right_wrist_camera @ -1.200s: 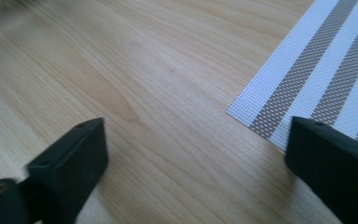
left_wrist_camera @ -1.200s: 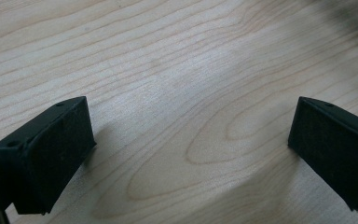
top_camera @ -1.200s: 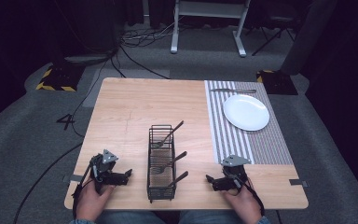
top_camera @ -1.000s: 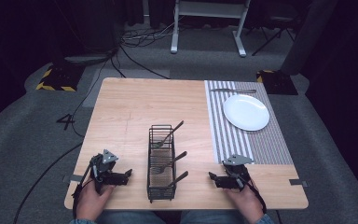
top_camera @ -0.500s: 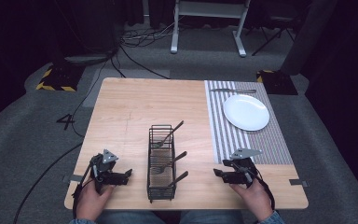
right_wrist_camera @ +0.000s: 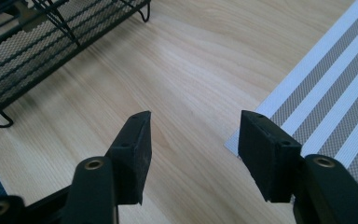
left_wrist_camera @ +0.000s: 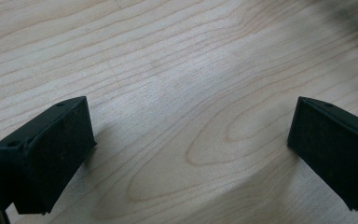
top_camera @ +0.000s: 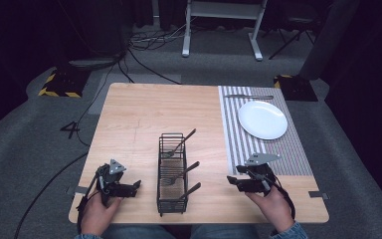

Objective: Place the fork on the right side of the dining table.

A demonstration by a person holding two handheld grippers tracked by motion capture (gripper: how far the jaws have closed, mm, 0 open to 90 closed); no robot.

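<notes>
A black wire cutlery basket [top_camera: 171,172] stands in the middle of the near half of the wooden table [top_camera: 139,114]. It holds three utensils whose handles stick out to the right, among them a fork [top_camera: 180,145]. My left gripper [top_camera: 136,185] rests near the front left edge, its tips pointing at the basket. In its own view the left gripper [left_wrist_camera: 191,140] is wide open over bare wood. My right gripper [top_camera: 232,180] is to the right of the basket, held in a hand. The right gripper [right_wrist_camera: 193,140] is open and holds nothing, with the basket [right_wrist_camera: 51,42] beyond it to the left.
A grey-and-white striped placemat [top_camera: 238,144] covers the table's right side, and its corner [right_wrist_camera: 326,93] lies just past my right jaw. A white plate [top_camera: 262,119] sits on it, with a knife [top_camera: 248,96] at its far edge. Cables and stands lie on the floor behind.
The right gripper has shifted a little to the right and away from the front edge. The left gripper has stayed still.
</notes>
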